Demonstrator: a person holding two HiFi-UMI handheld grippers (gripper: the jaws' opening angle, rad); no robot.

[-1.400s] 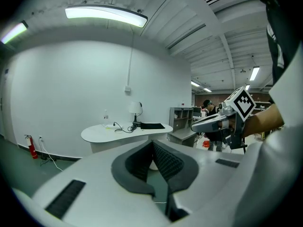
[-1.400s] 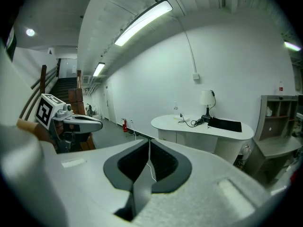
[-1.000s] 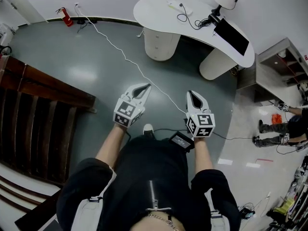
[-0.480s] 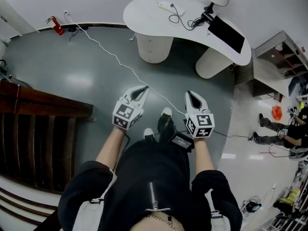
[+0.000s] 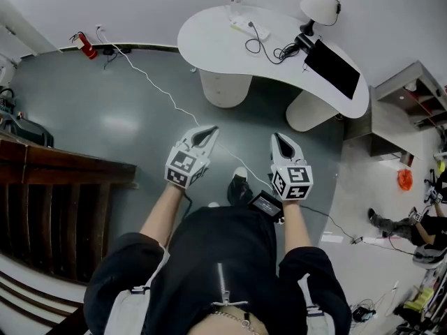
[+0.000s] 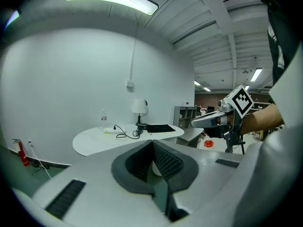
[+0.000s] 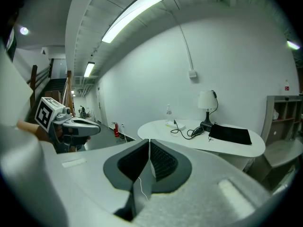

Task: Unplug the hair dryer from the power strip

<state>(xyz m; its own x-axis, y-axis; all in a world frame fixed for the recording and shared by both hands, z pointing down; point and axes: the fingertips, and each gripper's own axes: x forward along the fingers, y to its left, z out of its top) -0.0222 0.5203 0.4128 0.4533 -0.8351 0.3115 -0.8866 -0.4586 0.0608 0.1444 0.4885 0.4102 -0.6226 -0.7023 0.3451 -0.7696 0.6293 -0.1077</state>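
**A:** so where's this at with the unplugging?

**B:** Hasn't started, I'd say this is the approach bit. The power strip (image 5: 241, 25) is way up at the top centre of the head view, lying on the white desk (image 5: 209, 37). A black cord (image 5: 257, 44) runs from it toward the lamp (image 5: 320, 4) at upper right. Can't pick out the hair dryer for sure, though there's a dark lump by the lamp base that might be it. Both grippers are mid-frame over the floor, well apart from the desk.

**A:** are they holding anything?

**B:** Nope. The left gripper (image 5: 209, 129) has its pads (image 6: 165, 162) pressed together with nothing between them. Same for the right gripper (image 5: 278, 137), closed on itself and touching nothing.

**A:** next move?

**B:** My guess is get up to the desk, spread one set of jaws around the plug, and pin the strip down with the other so it doesn't just slide along.
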